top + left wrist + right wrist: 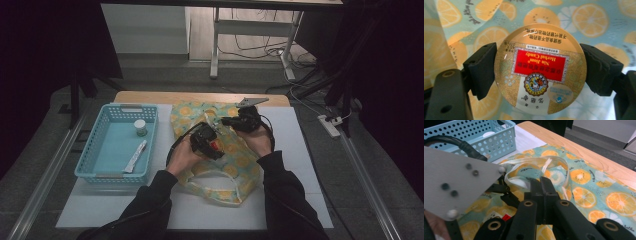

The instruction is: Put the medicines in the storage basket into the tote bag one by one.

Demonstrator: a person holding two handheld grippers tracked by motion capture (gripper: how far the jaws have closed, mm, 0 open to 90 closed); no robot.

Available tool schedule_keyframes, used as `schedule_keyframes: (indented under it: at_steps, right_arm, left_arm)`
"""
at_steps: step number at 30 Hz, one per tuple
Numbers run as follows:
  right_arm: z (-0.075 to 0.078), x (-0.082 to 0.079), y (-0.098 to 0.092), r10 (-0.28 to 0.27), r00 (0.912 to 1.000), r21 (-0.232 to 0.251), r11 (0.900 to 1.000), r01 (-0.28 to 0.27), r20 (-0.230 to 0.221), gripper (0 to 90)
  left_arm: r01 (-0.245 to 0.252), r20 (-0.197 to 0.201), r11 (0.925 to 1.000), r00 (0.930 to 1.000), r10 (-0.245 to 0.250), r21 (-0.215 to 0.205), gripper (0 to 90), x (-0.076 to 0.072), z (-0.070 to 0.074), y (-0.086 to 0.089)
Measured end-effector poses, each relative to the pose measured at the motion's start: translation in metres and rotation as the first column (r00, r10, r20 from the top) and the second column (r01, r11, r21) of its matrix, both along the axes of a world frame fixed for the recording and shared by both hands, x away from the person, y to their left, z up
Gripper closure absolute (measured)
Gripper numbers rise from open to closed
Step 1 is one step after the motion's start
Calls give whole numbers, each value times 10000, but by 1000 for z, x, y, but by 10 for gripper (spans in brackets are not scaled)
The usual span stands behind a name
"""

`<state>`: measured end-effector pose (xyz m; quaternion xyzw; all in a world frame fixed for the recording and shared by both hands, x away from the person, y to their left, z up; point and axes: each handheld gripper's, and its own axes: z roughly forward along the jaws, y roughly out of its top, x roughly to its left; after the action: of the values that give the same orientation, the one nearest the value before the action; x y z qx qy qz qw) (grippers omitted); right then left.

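Dim grey floor and trailing cables surround a wooden desk [150, 96] topped with a white sheet, seen from the high view. Across the middle of the sheet lies a fabric bag [235, 160] printed with orange slices on pale blue.

At nine o'clock from the bag stands a light-blue perforated basket [95, 150]; inside it a small white-capped jar [140, 127] sits toward twelve o'clock and a white tube [135, 157] lies toward five o'clock.

Over the bag's centre, the left hand-held gripper [540, 68] clamps a round herbal candy tin [540, 68], one black pad on each side of its rim. The tin's red label reads upside down in the left gripper view, with the orange-print cloth behind it. In the high view the tin's red label [215, 145] shows just below that gripper.

At about one o'clock from the left one, the right hand-held gripper [541, 185] has its jaws pressed fully together at the bag's white handle strap [524, 168]; whether cloth is pinched between them cannot be told. The grey plate of the left gripper [456, 185] sits at nine o'clock in the right gripper view.
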<state>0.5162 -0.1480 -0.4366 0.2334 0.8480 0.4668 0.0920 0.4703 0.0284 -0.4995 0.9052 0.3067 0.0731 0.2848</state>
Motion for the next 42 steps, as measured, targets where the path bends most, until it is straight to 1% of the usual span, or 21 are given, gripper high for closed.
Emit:
schedule_keyframes:
  at_steps: [7, 10, 12, 13, 16, 18, 20, 21, 24, 25, 28, 30, 31, 33, 40, 42]
  right_arm:
    - [-3, 2, 0, -71, 10000, -96, 9999, 71, -15, 900]
    - [-5, 3, -1, -97, 9999, -131, 9999, 96, -66, 900]
    - [-6, 4, -1, -107, 9999, -151, 9998, 106, -59, 900]
    - [-6, 4, -1, -109, 9999, -147, 9998, 108, -63, 900]
    - [-5, 4, -2, -114, 9999, -119, 9999, 113, -53, 900]
    - [-4, 4, -2, -94, 10000, -77, 9999, 94, -13, 900]
    - [-3, 3, -3, -118, 9999, -66, 9999, 118, -27, 900]
    - [-3, 3, -3, -121, 9999, -60, 9999, 121, -29, 900]
    - [-2, 2, -3, -107, 9999, -63, 9999, 107, 4, 900]
    - [-2, 2, -3, -95, 10000, -47, 9999, 95, 11, 900]
    - [-2, 2, -3, -83, 10000, -32, 10000, 83, 13, 900]
    - [-2, 2, -3, -86, 10000, -42, 10000, 86, 1, 900]
    - [-2, 2, -3, -76, 10000, -47, 10000, 76, -4, 900]
    - [-2, 2, -3, -56, 10000, -37, 10000, 56, 9, 900]
    - [-2, 1, -2, -26, 10000, -53, 10000, 26, -9, 900]
    - [-2, 1, -1, -6, 10000, -60, 10000, 5, -26, 900]
  left_arm:
    - [-81, 26, 10000, 10000, 81, -13, 199, 7, -12, -3]
    - [-126, 122, 9999, 9998, 125, 94, 198, 9, -16, -4]
    - [-174, 173, 9998, 9997, 174, 3, 196, 9, -17, -4]
    - [-244, 222, 9997, 9995, 244, 10, 193, 9, -17, -4]
    - [-191, 180, 9998, 9997, 192, -75, 158, 9, -15, -3]
    - [-192, 137, 9997, 9997, 194, -133, 128, 8, -12, -2]
    - [-280, 179, 9995, 9994, 283, -144, 106, 7, -9, -1]
    - [-298, 118, 9994, 9995, 300, -165, 99, 7, -7, -1]
    - [-245, 57, 9991, 9997, 247, -355, 69, 4, -2, 1]
    - [-271, -15, 9985, 9996, 271, -479, 60, 3, 0, 2]
    - [-124, -203, 9961, 9997, 107, -873, 38, -1, 7, 3]
    - [-114, -204, 9924, 9998, 90, -1224, 28, -5, 12, 5]
    - [-24, -218, 9913, 9998, -5, -1318, 24, -7, 14, 6]
    - [4, -303, 9872, 9995, -53, -1596, 10, -12, 19, 9]
    - [340, -252, 9780, 9989, -400, -2057, 10, -23, 34, 22]
    - [408, -343, 9757, 9982, -493, -2152, 11, -25, 36, 25]
